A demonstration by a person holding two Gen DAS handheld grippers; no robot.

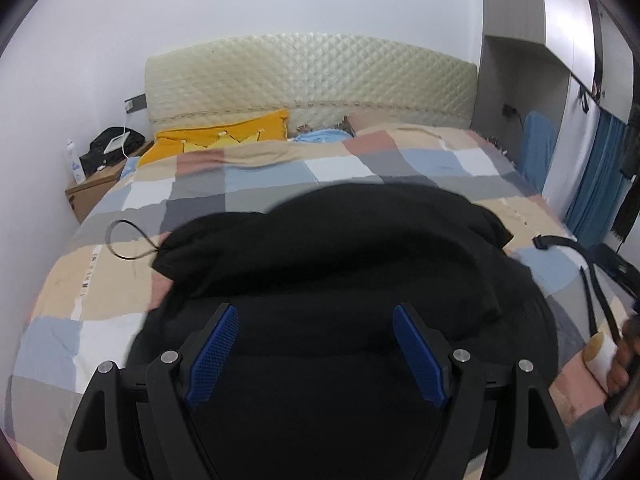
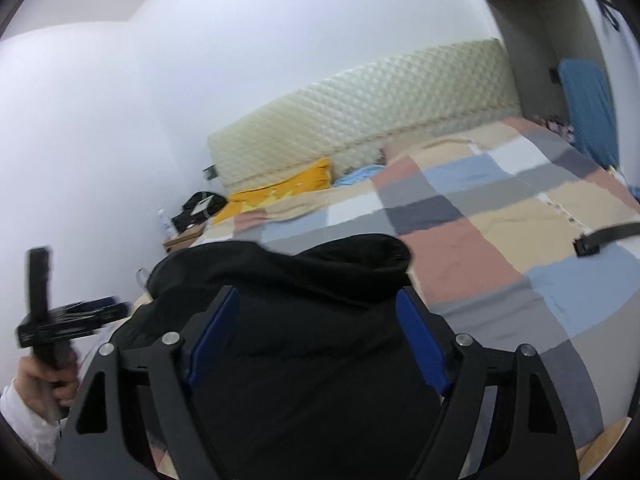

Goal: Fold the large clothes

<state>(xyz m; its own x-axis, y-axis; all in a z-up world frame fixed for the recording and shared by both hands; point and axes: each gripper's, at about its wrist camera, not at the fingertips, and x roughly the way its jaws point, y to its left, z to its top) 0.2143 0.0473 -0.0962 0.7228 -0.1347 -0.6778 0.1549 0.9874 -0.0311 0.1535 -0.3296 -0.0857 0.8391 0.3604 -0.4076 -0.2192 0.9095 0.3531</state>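
Observation:
A large black garment (image 1: 340, 264) lies bunched on the checked bedspread (image 1: 120, 280); it also shows in the right wrist view (image 2: 312, 320). My left gripper (image 1: 316, 320) is open, its blue pads (image 1: 216, 352) apart above the garment's near part, holding nothing. My right gripper (image 2: 318, 304) is open too, over the garment's near right part, empty. The left gripper's body and hand show at the left of the right wrist view (image 2: 52, 320). The right hand shows at the right edge of the left wrist view (image 1: 616, 360).
A quilted headboard (image 1: 312, 76) and a yellow pillow (image 1: 216, 140) stand at the bed's far end. A nightstand (image 1: 92, 192) with a black bag and a bottle is at the far left. A black strap (image 2: 604, 238) lies on the bedspread at right. Blue cloth (image 1: 600, 180) hangs at right.

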